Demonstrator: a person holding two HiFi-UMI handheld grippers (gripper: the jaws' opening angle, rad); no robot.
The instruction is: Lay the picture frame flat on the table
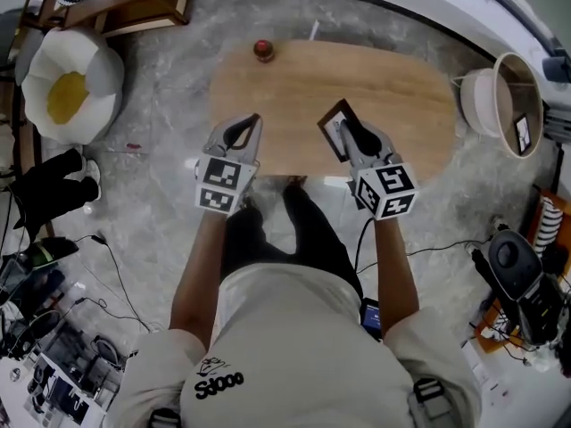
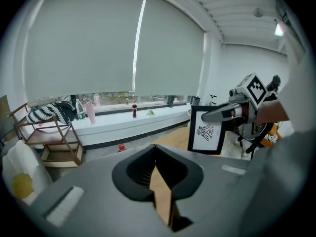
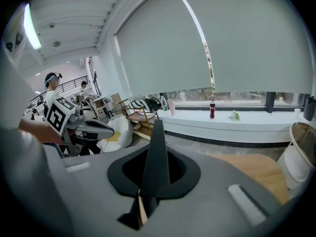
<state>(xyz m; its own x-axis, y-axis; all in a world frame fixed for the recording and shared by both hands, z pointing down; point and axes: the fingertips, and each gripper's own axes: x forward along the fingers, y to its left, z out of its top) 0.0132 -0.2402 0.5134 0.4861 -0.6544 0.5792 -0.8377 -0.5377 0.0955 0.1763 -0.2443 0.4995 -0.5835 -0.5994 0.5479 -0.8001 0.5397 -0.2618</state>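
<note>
Lettering shows in one place only: a dark print low on the left of the back of the person's pale shirt [image 1: 268, 328]. It reads roughly "Sdooo" under a small figure, and its middle characters are uncertain. Black-and-white square code markers, with no letters, cover the left cube [image 1: 220, 185] and the right cube [image 1: 384, 192]. The frame [image 2: 207, 136] shows a black winged drawing on white, with no legible caption. The label of the red bottle [image 2: 134, 109] on the sill [image 2: 148, 121] is too small to read.
</note>
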